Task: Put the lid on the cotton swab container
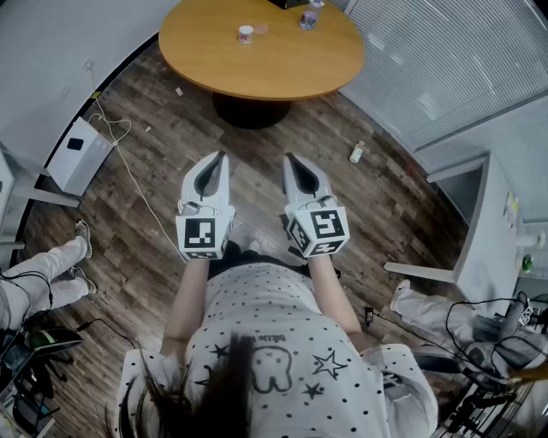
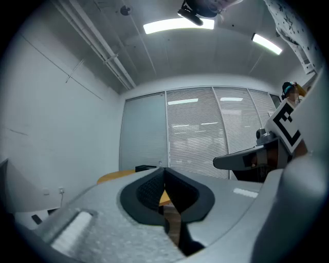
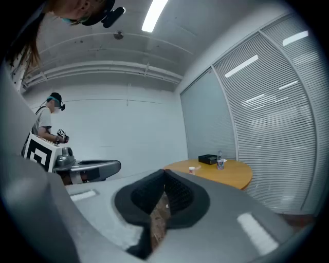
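Left hand-held gripper (image 1: pixel 222 156) and right hand-held gripper (image 1: pixel 289 159) held level, jaws together on nothing; prob. a ready pose, task not begun. Cotton swab container (image 1: pixel 246 34) sits on round worktop (image 1: pixel 205 64) well ahead, w/ what may be its lid (image 1: pixel 261 29) just beside.

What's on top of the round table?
A small white pot, a pale disc beside it, maybe its lid, a clear bottle and a black box. Whatever lies behind the box is hidden, and the pot's inside is too small to tell.
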`<state>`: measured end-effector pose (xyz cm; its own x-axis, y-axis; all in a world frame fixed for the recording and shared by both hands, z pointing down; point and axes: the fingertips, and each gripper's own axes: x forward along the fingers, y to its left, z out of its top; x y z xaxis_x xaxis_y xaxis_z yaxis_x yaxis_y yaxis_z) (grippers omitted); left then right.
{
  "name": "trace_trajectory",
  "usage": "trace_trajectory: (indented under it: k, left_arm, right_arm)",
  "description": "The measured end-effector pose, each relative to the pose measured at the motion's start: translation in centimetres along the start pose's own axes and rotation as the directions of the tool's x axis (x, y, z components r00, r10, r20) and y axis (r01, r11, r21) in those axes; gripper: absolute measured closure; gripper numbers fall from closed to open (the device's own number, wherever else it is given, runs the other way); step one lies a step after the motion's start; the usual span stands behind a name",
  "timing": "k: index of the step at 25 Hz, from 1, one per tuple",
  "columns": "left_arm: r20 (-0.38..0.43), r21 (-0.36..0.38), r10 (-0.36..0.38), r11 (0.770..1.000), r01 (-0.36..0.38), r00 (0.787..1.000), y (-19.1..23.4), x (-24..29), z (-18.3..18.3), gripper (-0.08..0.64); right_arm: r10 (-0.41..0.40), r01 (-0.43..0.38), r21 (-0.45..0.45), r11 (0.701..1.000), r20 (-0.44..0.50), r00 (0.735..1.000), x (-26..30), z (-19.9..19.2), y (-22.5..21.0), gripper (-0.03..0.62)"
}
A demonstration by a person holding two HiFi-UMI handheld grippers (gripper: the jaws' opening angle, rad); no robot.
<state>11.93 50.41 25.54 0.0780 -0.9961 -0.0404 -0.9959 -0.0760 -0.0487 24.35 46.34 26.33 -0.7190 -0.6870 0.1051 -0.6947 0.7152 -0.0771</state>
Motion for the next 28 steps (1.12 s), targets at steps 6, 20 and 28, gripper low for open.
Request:
trace_trajectory:
  k: [6,20,28]
  left_arm:
    - [-0.003,0.0,-0.006,1.0,0.006,1.0,0.1,0.1,-0.1,0.549]
    - [-0.002,-0.003,-0.002,1.0,0.002,1.0,-0.6,1.0,0.1,0.549]
    - [-0.01,-0.013,-0.005,1.0,0.005,1.0,-1.1,1.1,0.1,0.549]
  right_arm:
    - [0.001,-0.001,-0.002,1.0,-0.003,1.0,0.3,-0.1,0.2,0.589]
    - [0.024,-0.024,0.002,1.0,0.02,1.0,0.2,0.5,-0.8,0.589]
    - [-0.022,0.021,0.041,0.999,0.026,0.999,-0.5,-0.1,-2.6,0.589]
